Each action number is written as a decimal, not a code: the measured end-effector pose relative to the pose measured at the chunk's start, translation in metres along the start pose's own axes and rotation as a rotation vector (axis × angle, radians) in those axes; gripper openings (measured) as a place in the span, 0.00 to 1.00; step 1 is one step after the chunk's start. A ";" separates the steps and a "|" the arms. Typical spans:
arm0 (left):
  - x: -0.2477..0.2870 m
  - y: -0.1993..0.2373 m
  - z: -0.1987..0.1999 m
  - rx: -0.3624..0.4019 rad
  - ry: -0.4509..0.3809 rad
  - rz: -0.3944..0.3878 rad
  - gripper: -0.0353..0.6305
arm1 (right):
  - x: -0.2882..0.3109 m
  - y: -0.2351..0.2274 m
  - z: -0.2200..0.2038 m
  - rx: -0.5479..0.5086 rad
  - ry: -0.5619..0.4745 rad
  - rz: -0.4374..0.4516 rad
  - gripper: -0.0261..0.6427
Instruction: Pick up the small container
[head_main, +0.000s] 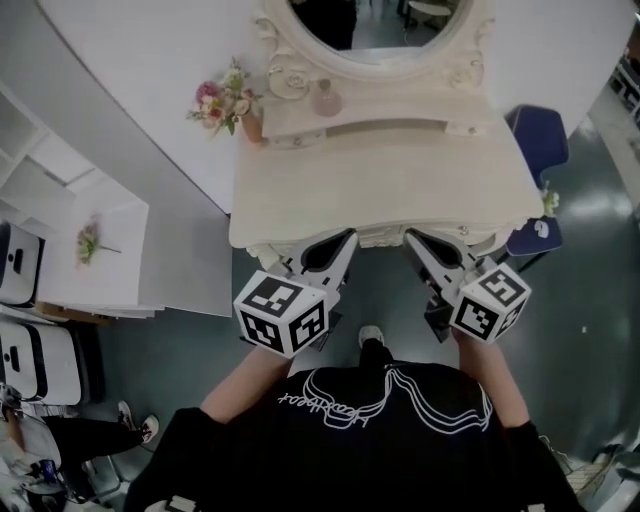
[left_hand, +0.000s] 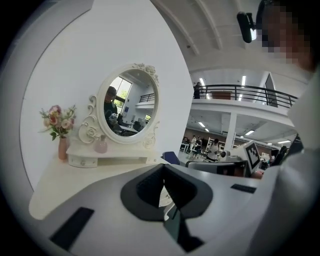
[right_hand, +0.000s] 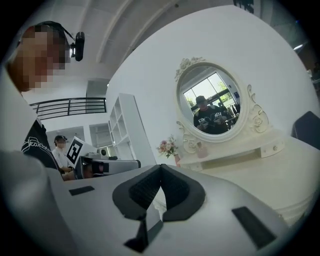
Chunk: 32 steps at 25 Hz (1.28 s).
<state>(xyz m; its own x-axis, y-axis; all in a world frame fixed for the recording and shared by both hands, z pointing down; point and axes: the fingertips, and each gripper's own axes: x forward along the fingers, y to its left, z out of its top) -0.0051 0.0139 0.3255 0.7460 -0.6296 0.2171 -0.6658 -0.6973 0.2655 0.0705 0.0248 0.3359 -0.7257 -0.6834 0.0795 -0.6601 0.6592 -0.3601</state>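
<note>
The small container (head_main: 326, 98) is a pale pink bottle. It stands on the raised shelf of the white dressing table (head_main: 380, 190), right under the oval mirror (head_main: 380, 40). The bottle also shows in the left gripper view (left_hand: 101, 145) and the right gripper view (right_hand: 202, 149), far ahead of both jaws. My left gripper (head_main: 343, 240) and right gripper (head_main: 414, 240) hover side by side at the table's near edge, well short of the bottle. Both are shut with nothing between their jaws (left_hand: 162, 172) (right_hand: 160, 170).
A pink vase of flowers (head_main: 228, 102) stands at the shelf's left end, left of the bottle. A blue chair (head_main: 540, 140) sits to the right of the table. White shelving (head_main: 90, 250) stands to the left. The person's legs are just below the grippers.
</note>
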 end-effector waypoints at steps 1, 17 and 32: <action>0.016 0.001 0.005 -0.002 0.000 0.002 0.06 | 0.002 -0.013 0.006 0.000 0.001 0.006 0.05; 0.104 0.024 0.048 0.057 -0.013 0.011 0.06 | 0.030 -0.098 0.056 -0.031 -0.005 0.041 0.04; 0.161 0.116 0.082 0.035 0.007 0.032 0.06 | 0.120 -0.158 0.082 -0.008 0.040 0.056 0.04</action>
<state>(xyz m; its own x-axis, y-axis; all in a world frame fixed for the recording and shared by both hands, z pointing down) 0.0367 -0.1968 0.3141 0.7243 -0.6495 0.2313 -0.6894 -0.6884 0.2254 0.1033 -0.1872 0.3262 -0.7683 -0.6327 0.0968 -0.6201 0.6984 -0.3574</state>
